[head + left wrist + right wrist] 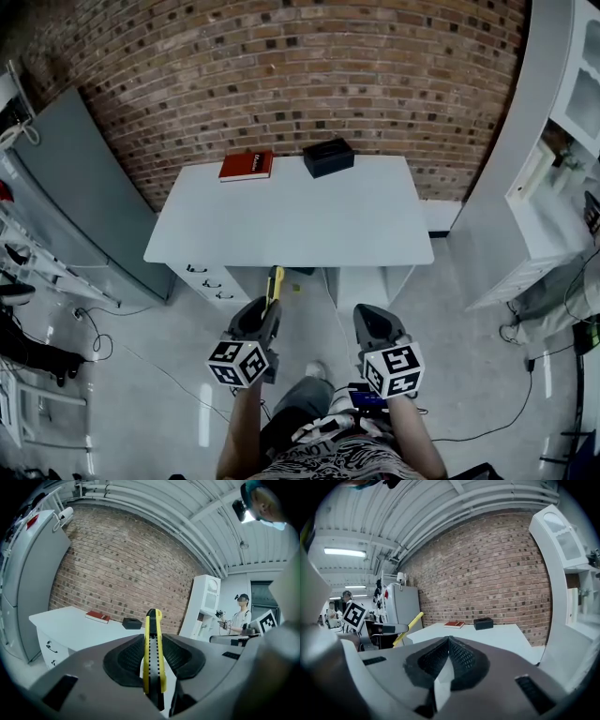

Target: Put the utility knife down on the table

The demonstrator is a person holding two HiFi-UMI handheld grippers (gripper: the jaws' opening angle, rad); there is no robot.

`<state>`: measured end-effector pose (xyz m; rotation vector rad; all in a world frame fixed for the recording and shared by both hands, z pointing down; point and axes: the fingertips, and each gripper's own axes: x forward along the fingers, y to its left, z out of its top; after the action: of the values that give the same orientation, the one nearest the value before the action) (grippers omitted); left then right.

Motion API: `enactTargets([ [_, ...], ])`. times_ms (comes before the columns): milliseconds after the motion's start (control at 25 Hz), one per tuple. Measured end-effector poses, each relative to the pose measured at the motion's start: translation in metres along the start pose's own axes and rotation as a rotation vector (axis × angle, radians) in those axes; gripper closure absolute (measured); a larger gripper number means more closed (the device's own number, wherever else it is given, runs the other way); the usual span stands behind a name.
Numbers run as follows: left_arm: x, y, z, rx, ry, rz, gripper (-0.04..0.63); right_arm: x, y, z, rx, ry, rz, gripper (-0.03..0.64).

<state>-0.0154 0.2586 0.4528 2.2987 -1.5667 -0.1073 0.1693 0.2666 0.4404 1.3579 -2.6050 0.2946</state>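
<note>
Utility knife (153, 648) clamped upright in left gripper (152, 660)

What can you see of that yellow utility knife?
The utility knife is a slim yellow body, plastic by its look, with a black notched track down its middle and a dark tip. No blade shows. The left gripper is shut on it, ribbed black pads pressing both sides; its front end sticks out past the jaws toward the white table. It is held in the air short of the table's near edge, touching nothing else.
</note>
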Motion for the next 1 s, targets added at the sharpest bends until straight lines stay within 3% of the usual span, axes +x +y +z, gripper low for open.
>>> enactTargets([
  [240,0.027,0.009,0.008,-0.006,-0.012,-0.007,0.472,0.026,-0.011,0.001,-0.014,0.024,-0.002,0.617],
  [480,0.088,0.038,0.017,-0.029,-0.003,-0.035,0.473,0.084,-0.045,-0.001,-0.009,0.078,-0.026,0.617],
  [720,0.171,0.099,0.043,-0.011,0.032,-0.067,0.473,0.184,-0.072,0.02,-0.01,0.111,-0.046,0.617],
  [1000,0.245,0.172,0.071,-0.044,0.058,-0.093,0.474,0.279,-0.089,0.049,-0.009,0.134,-0.085,0.617],
])
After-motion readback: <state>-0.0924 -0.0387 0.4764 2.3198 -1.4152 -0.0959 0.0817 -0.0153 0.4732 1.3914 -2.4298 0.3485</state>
